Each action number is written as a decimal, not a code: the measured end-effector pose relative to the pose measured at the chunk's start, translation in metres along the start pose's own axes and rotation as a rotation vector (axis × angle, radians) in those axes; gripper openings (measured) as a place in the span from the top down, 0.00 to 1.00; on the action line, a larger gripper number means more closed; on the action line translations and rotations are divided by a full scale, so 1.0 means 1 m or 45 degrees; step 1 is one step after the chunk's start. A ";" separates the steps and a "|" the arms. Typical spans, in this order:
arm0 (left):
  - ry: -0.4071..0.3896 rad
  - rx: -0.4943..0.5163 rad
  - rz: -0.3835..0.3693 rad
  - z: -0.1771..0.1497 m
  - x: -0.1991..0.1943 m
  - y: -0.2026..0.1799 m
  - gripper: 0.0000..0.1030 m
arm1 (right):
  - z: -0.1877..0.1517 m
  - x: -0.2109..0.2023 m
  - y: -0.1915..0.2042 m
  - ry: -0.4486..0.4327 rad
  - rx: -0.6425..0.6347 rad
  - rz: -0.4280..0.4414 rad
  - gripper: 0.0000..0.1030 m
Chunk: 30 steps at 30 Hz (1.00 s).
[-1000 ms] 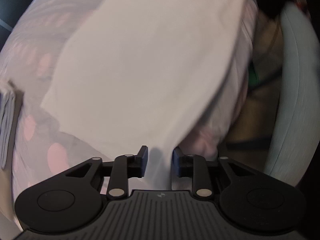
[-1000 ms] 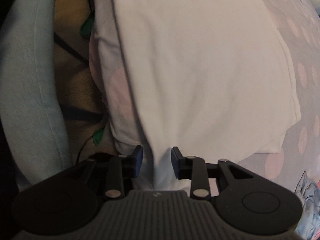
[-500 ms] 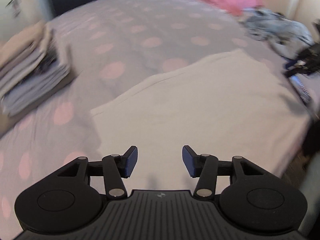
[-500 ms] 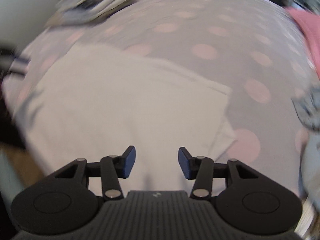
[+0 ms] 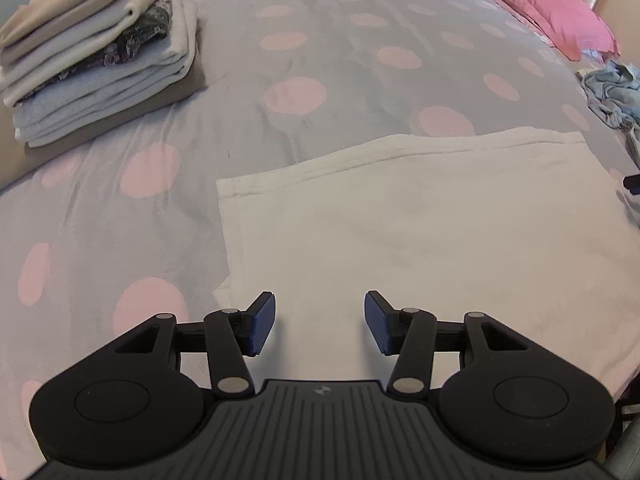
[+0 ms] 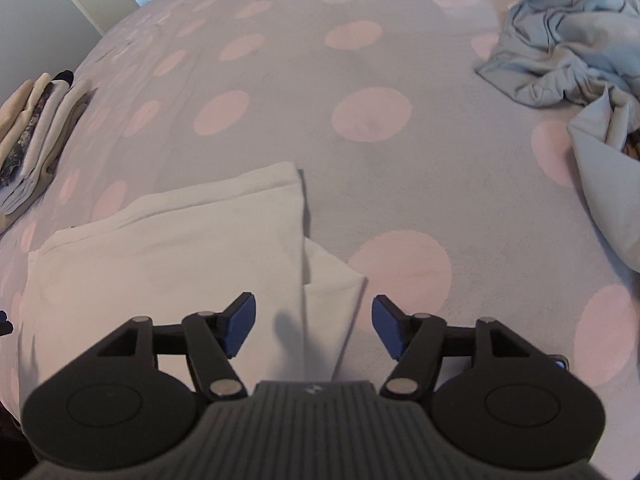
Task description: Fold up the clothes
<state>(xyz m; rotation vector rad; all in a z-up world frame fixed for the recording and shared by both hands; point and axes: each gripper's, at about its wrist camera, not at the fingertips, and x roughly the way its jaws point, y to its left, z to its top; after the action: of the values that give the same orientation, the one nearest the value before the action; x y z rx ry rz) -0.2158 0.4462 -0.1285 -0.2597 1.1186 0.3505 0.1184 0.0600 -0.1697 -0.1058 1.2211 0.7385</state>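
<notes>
A white garment [image 5: 420, 240] lies folded flat on the grey bedspread with pink dots [image 5: 292, 96]. My left gripper [image 5: 319, 322] hovers open over its near left part, nothing between the blue pads. In the right wrist view the same white garment [image 6: 168, 256] shows its right edge, with a loose flap [image 6: 332, 284] sticking out. Above that edge my right gripper [image 6: 313, 326] has its jaws opening, and no cloth is pinched between them.
A stack of folded clothes [image 5: 96, 52] sits at the far left of the bed, also visible as the stack [image 6: 36, 132] in the right wrist view. A crumpled blue-grey garment [image 6: 568, 48] lies far right. A pink pillow [image 5: 536, 0] rests at the bed's far end.
Both grippers held the white garment's edge pinched a second ago; both have let go and opened. Each has swung round from the bedside over the bed, where the garment now lies flat.
</notes>
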 end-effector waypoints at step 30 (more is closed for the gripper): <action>-0.156 -0.023 -0.009 0.002 -0.023 0.002 0.55 | 0.015 -0.063 0.108 0.003 -0.044 0.266 0.94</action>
<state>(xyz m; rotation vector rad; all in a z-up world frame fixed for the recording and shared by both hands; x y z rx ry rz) -0.2242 0.4457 -0.1065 -0.2551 0.9941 0.3656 0.0606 0.1205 -0.0755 -0.0075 1.2338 0.9415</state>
